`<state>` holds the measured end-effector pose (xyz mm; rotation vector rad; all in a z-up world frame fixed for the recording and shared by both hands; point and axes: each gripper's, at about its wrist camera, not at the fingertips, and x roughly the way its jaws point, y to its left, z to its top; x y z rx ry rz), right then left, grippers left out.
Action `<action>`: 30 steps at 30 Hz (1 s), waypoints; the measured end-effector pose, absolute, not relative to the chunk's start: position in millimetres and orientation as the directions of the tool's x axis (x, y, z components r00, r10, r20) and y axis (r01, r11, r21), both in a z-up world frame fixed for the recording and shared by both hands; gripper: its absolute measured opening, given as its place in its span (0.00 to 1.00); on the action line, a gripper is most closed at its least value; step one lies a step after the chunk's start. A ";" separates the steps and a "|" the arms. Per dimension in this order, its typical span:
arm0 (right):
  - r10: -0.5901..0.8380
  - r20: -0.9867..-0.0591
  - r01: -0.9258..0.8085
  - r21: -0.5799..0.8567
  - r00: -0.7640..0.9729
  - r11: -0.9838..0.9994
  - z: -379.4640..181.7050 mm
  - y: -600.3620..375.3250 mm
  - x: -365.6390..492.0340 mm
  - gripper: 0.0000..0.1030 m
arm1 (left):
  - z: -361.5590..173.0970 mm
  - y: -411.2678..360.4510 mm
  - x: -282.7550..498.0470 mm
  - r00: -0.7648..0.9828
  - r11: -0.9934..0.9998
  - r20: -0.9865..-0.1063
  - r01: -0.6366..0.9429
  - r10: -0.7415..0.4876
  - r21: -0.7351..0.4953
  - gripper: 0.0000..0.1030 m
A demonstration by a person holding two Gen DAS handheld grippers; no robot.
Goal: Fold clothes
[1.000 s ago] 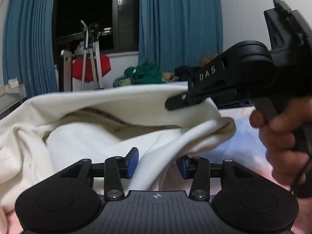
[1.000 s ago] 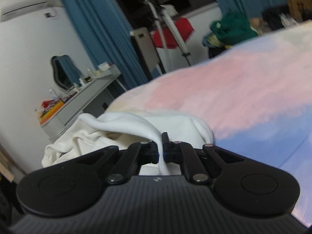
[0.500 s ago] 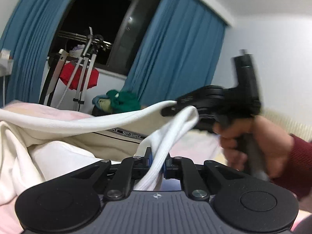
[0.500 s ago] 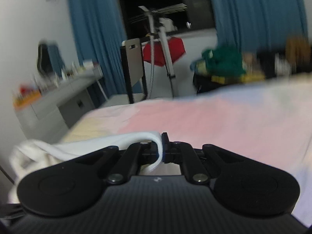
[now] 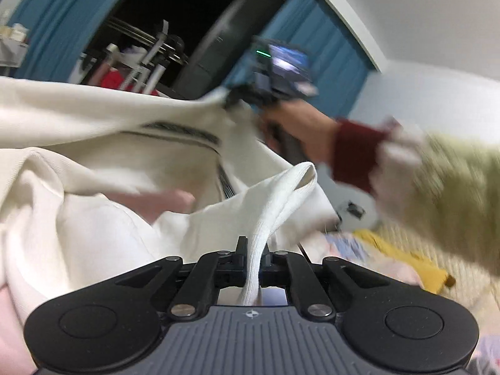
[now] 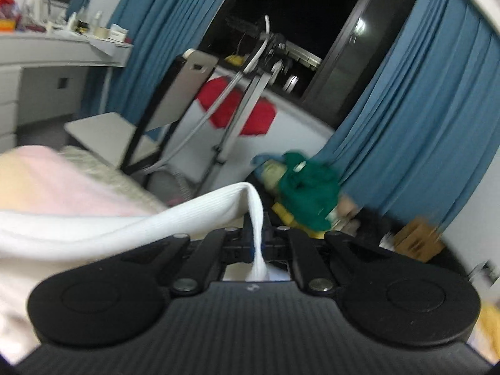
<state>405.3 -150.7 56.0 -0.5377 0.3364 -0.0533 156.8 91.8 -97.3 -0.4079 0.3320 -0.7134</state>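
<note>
Cream-white ribbed garment [image 5: 93, 156], lifted and stretched — dark-striped neckline open, ribbed hem bunched into narrow folds, blurred

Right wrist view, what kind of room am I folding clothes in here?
Most likely a bedroom. A bed with pink bedding sits in the foreground, blue curtains frame a dark window, and a dresser-like counter holds small bottles. Both tools grip a white garment.

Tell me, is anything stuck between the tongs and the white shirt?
No. Both tongs already pinch the white shirt: the left tongs clamp a ribbed edge, the right tongs clamp another. Nothing sits between them and the cloth.
</note>
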 end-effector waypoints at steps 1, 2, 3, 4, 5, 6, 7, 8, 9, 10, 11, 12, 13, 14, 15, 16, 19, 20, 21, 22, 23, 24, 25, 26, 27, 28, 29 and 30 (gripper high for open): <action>-0.126 -0.288 -0.051 -0.537 0.949 0.842 50.9 -144.7 415.9 0.05 | -99.0 88.1 159.0 0.698 0.679 -0.161 0.573 -0.698 -0.459 0.05; -0.108 -0.283 -0.072 -0.557 0.953 0.827 44.3 -139.5 424.2 0.05 | -101.5 85.3 161.5 0.691 0.680 -0.171 0.580 -0.702 -0.449 0.05; -0.106 -0.293 -0.086 -0.574 0.950 0.814 35.5 -134.2 432.3 0.06 | -104.0 82.7 164.1 0.685 0.681 -0.181 0.586 -0.706 -0.439 0.05; -0.118 -0.316 -0.093 -0.579 0.941 0.810 25.8 -130.3 439.0 0.06 | -106.2 82.1 168.1 0.682 0.682 -0.190 0.584 -0.706 -0.439 0.05; -0.123 -0.338 -0.099 -0.568 0.933 0.817 17.7 -128.0 442.8 0.07 | -108.3 81.6 172.2 0.680 0.684 -0.198 0.582 -0.706 -0.439 0.05; -0.113 -0.358 -0.109 -0.544 0.927 0.832 11.5 -127.8 443.3 0.08 | -110.3 81.3 176.6 0.679 0.686 -0.205 0.579 -0.705 -0.441 0.06; -0.096 -0.376 -0.120 -0.512 0.921 0.850 6.4 -129.3 442.2 0.07 | -112.2 81.1 180.9 0.679 0.688 -0.211 0.575 -0.703 -0.442 0.06; -0.080 -0.398 -0.132 -0.477 0.914 0.869 2.5 -132.1 441.4 0.14 | -112.8 81.1 183.3 0.679 0.689 -0.212 0.575 -0.703 -0.441 0.06; -0.065 -0.428 -0.142 -0.435 0.902 0.889 1.0 -137.7 439.9 0.30 | -112.9 80.9 185.0 0.680 0.691 -0.214 0.576 -0.702 -0.437 0.06; -0.049 -0.460 -0.150 -0.387 0.887 0.910 0.5 -144.7 437.8 0.39 | -113.0 80.6 186.7 0.680 0.693 -0.216 0.576 -0.700 -0.434 0.06; -0.034 -0.479 -0.149 -0.340 0.877 0.929 1.2 -152.8 433.9 0.55 | -112.6 80.2 187.9 0.681 0.698 -0.221 0.575 -0.698 -0.427 0.06; -0.022 -0.485 -0.141 -0.295 0.874 0.945 3.3 -161.9 426.8 0.69 | -112.2 79.8 189.1 0.683 0.702 -0.226 0.575 -0.695 -0.420 0.06; -0.009 -0.487 -0.131 -0.253 0.873 0.958 5.2 -171.0 416.8 0.73 | -111.8 79.3 190.1 0.684 0.706 -0.232 0.575 -0.692 -0.413 0.06; 0.007 -0.491 -0.125 -0.208 0.871 0.970 7.1 -180.6 406.4 0.78 | -110.6 77.8 189.4 0.686 0.712 -0.238 0.573 -0.688 -0.406 0.06; 0.032 -0.505 -0.123 -0.149 0.863 0.981 8.6 -192.0 395.5 0.78 | -109.3 76.0 188.1 0.688 0.716 -0.242 0.572 -0.684 -0.400 0.06; 0.064 -0.523 -0.123 -0.079 0.850 0.989 9.3 -204.3 383.5 0.78 | -107.6 73.4 187.5 0.690 0.721 -0.245 0.571 -0.680 -0.392 0.06; 0.188 -0.565 -0.129 0.142 0.804 0.981 9.4 -239.2 346.5 0.78 | -104.7 65.6 170.5 0.697 0.735 -0.259 0.569 -0.669 -0.369 0.06; 0.264 -0.573 -0.154 0.233 0.776 0.960 6.3 -248.3 332.7 0.78 | -105.0 65.4 167.7 0.698 0.739 -0.264 0.567 -0.665 -0.364 0.06; 0.349 -0.573 -0.184 0.327 0.742 0.927 1.5 -256.0 317.8 0.78 | -105.3 65.1 165.0 0.700 0.743 -0.270 0.565 -0.662 -0.358 0.06; 0.430 -0.567 -0.217 0.404 0.703 0.888 -4.7 -261.0 303.8 0.78 | -105.2 63.9 163.5 0.700 0.746 -0.275 0.564 -0.659 -0.354 0.06; 0.493 -0.560 -0.250 0.455 0.666 0.855 -12.3 -263.1 291.4 0.78 | -105.4 62.7 159.2 0.700 0.749 -0.280 0.562 -0.656 -0.350 0.07; 0.525 -0.561 -0.277 0.470 0.639 0.838 -20.1 -262.9 280.0 0.77 | -106.0 61.4 157.4 0.702 0.754 -0.287 0.561 -0.652 -0.342 0.07; 0.511 -0.585 -0.287 0.436 0.630 0.853 -26.8 -259.3 270.9 0.77 | -105.6 60.6 153.5 0.703 0.759 -0.294 0.561 -0.648 -0.332 0.07; 0.463 -0.623 -0.279 0.375 0.630 0.884 -34.0 -253.6 265.5 0.68 | -105.9 59.4 150.9 0.704 0.764 -0.301 0.559 -0.643 -0.322 0.07; 0.406 -0.664 -0.265 0.308 0.628 0.914 -41.8 -248.0 262.1 0.49 | -105.6 57.9 149.4 0.706 0.768 -0.307 0.557 -0.638 -0.316 0.07; 0.369 -0.696 -0.243 0.277 0.616 0.930 -49.5 -245.4 261.3 0.36 | -105.2 56.5 147.9 0.707 0.772 -0.313 0.555 -0.634 -0.310 0.07; 0.347 -0.711 -0.211 0.275 0.612 0.938 -53.3 -247.4 263.3 0.07 | -104.2 55.3 147.1 0.709 0.775 -0.316 0.553 -0.630 -0.305 0.07; 0.321 -0.715 -0.175 0.272 0.621 0.946 -53.6 -250.9 266.1 0.05 | -102.1 53.7 145.8 0.715 0.779 -0.312 0.552 -0.625 -0.297 0.07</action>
